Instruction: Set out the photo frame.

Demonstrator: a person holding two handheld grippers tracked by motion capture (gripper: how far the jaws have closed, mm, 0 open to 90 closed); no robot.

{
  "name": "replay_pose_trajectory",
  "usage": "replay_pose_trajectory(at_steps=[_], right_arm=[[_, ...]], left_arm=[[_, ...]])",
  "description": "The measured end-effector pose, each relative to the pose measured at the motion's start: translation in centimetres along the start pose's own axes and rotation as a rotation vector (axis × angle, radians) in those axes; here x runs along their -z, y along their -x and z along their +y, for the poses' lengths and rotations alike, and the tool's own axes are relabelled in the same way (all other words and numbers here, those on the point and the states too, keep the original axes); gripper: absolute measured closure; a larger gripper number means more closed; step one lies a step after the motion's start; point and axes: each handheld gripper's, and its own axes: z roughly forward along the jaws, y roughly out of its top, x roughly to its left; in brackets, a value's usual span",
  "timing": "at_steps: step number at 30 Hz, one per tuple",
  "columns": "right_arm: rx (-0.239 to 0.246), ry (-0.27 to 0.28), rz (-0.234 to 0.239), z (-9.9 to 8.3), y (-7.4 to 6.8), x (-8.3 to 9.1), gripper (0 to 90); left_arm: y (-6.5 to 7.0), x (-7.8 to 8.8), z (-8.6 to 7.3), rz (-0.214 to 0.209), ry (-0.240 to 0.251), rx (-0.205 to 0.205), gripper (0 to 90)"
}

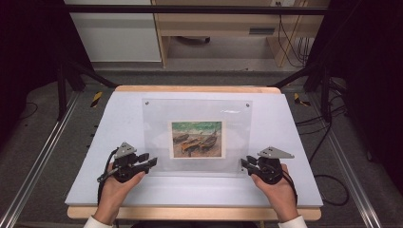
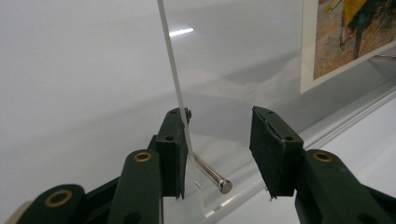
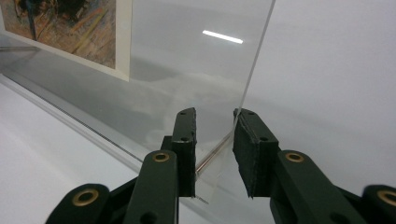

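I had both tools down at the near corners of the frame (image 1: pixel 197 137), a clear acrylic one with a boat print (image 1: pixel 197 138) sandwiched in the middle. It lay on the white sheet (image 1: pixel 119 118) that covered the table (image 1: pixel 190 213), roughly centred, with two small bolts (image 1: pixel 146 102) showing at its far corners.

My left tool (image 1: pixel 153 159) sat at the near left corner. In the left gripper view the jaws stood apart with the edge of the clear pane (image 2: pixel 175 84) rising between them. The left pad (image 2: pixel 180 135) lay right against that edge, while the right pad (image 2: pixel 266 144) stood well clear of it, so nothing was clamped there. A metal pin (image 2: pixel 212 175) stuck out from the pane near its rounded corner, into the gap between the jaws.

My right tool (image 1: pixel 243 164) sat at the near right corner. In the right gripper view the jaws were narrower but still parted, with the pane's edge (image 3: pixel 257 70) coming down to the right pad (image 3: pixel 250 140) and seeming to touch it. The left pad (image 3: pixel 187 135) stood off from the edge, over the pane's face. A thin pin (image 3: pixel 212 156) showed in the gap. I saw no squeeze on the pane from both sides, so I counted that tool as not gripping either.

The print showed at the top corner of both gripper views.
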Motion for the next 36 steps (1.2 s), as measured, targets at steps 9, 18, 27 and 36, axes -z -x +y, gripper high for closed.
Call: replay_pose_trajectory(at_steps=[9,18,27,36], right_arm=[[-0.001,-0.006,0.001,-0.01,-0.06,0.04,70.3],[0.005,-0.011,0.001,-0.18,-0.14,0.14,70.5],[0.013,-0.013,0.002,-0.39,-0.25,0.25,70.7],[0.025,-0.018,0.000,-0.55,-0.34,0.33,70.9]], left_arm=[[0.05,0.04,-0.05,0.003,-0.003,-0.003,56.2],[0.22,0.14,-0.28,0.004,-0.005,-0.009,56.4],[0.32,0.24,-0.47,0.004,-0.010,-0.016,56.7],[0.41,0.31,-0.61,0.005,-0.017,-0.022,56.7]])
